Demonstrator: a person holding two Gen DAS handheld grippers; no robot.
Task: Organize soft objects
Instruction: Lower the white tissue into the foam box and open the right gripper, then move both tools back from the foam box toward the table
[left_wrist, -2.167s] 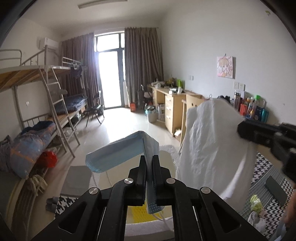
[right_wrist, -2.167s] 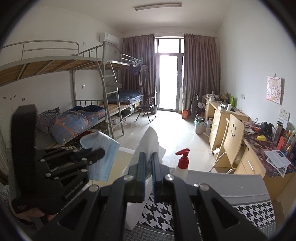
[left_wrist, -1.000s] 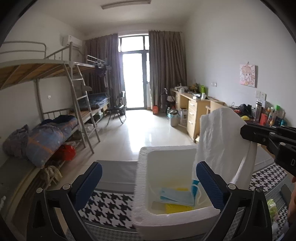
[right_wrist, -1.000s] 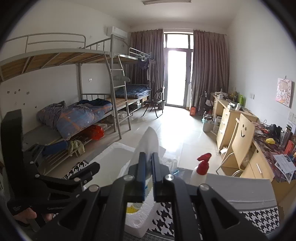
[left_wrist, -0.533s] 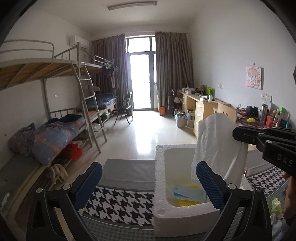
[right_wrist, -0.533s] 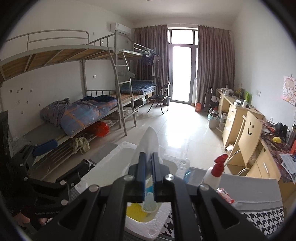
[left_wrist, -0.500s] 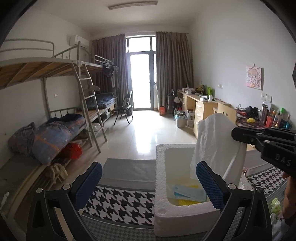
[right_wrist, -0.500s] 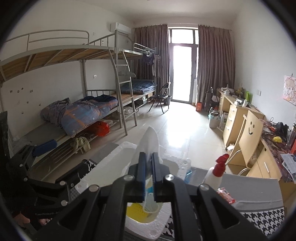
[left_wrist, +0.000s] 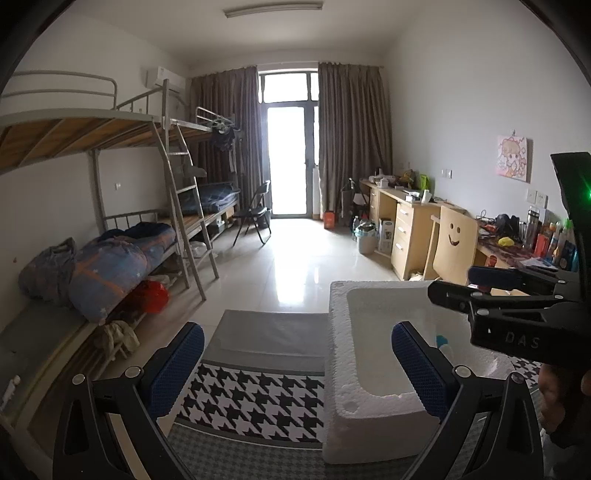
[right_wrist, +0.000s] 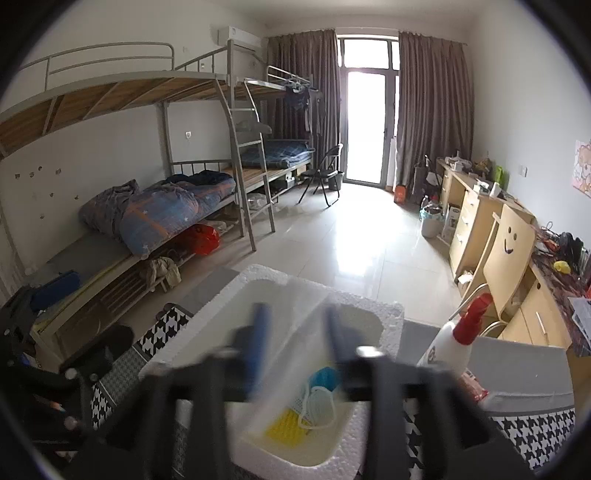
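A white foam box (left_wrist: 341, 365) stands on the table's houndstooth cloth (left_wrist: 255, 400). In the right wrist view the box (right_wrist: 388, 317) holds a blue face mask (right_wrist: 325, 378) and a yellow cloth (right_wrist: 286, 428). A white cloth (right_wrist: 291, 350), blurred, is dropping between my right gripper's (right_wrist: 295, 332) parted fingers into the box. My left gripper (left_wrist: 297, 350) is open and empty, left of the box. The right gripper also shows in the left wrist view (left_wrist: 458, 291), over the box.
A white spray bottle with a red head (right_wrist: 452, 339) stands right of the box. A grey mat (left_wrist: 273, 336) lies behind the houndstooth cloth. Bunk beds (left_wrist: 110, 236) line the left wall, desks (left_wrist: 406, 221) the right.
My right gripper has opened and let go of the white cloth, which falls into the foam box. Earlier my left gripper dropped the blue mask into the box and opened.
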